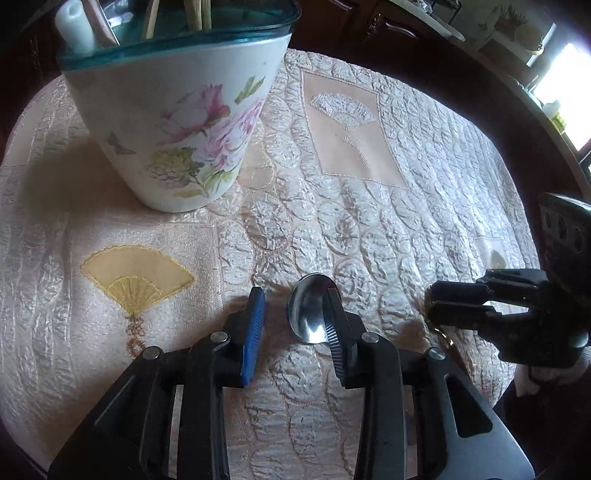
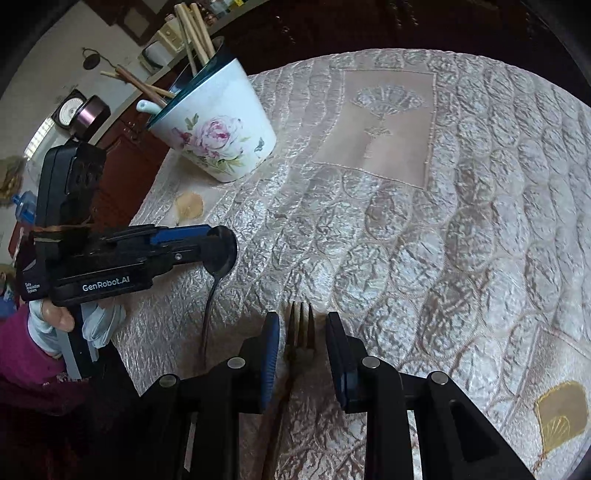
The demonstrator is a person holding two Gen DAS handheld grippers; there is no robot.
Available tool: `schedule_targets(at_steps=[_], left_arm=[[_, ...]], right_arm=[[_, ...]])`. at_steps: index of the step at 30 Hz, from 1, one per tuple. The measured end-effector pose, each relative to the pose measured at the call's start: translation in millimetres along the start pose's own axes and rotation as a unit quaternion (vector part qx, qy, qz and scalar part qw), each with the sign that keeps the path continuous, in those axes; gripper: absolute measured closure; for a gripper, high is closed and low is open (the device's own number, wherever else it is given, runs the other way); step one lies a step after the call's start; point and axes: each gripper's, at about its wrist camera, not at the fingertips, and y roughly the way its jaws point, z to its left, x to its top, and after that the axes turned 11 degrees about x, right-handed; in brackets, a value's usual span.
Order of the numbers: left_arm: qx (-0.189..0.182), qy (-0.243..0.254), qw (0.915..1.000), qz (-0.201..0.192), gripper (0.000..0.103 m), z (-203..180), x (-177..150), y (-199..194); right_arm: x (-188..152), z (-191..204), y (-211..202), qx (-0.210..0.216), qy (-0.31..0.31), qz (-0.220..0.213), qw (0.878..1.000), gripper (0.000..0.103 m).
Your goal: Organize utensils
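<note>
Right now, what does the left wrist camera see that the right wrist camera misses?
Only the left view shows the spoon's bowl face-on beside its own open claw. Only the right view shows the fork between the open right claw, plus the spoon's handle. Both share the flowered pot with chopsticks and the quilted cloth.
</note>
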Motion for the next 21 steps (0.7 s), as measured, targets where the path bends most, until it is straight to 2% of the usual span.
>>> schedule_targets(at_steps=[2,3,4,5,6,10,14,21], left_arm=[[-0.002,0.001,1.0000,0.002,0.072,-2,1,4],[-0.002,0.005,1.0000,0.002,0.072,-3,2,4],[0.000,0.012,0.9999,0.001,0.074,-5,2,5],[0.001,0.018,0.9998,0.000,0.087,-7,3,5],[0.000,0.025,0.9997,0.001,0.091,-10,4,5],[0.002,0.044,0.9990,-0.008,0.098,-13,3,-2],[-0.003,0.041,0.9990,-0.018,0.100,-11,3,-15],[-0.003,0.035,0.9976,-0.059,0.102,-1,6,-56]], right_arm=[[3,-1,9,0.006,-0.004,0.002,1.000,0.084],[5,-2,11,0.005,-0.003,0.002,1.000,0.090],[7,-4,11,0.007,0.006,0.003,1.000,0.090],[9,-6,13,0.010,0.014,0.001,1.000,0.089],[9,-6,10,0.009,0.021,-0.005,1.000,0.090],[6,-3,-9,0.000,0.024,-0.021,0.999,0.090],[8,7,-26,-0.008,0.023,-0.043,0.999,0.090],[22,31,-45,-0.023,0.001,-0.073,0.997,0.091]])
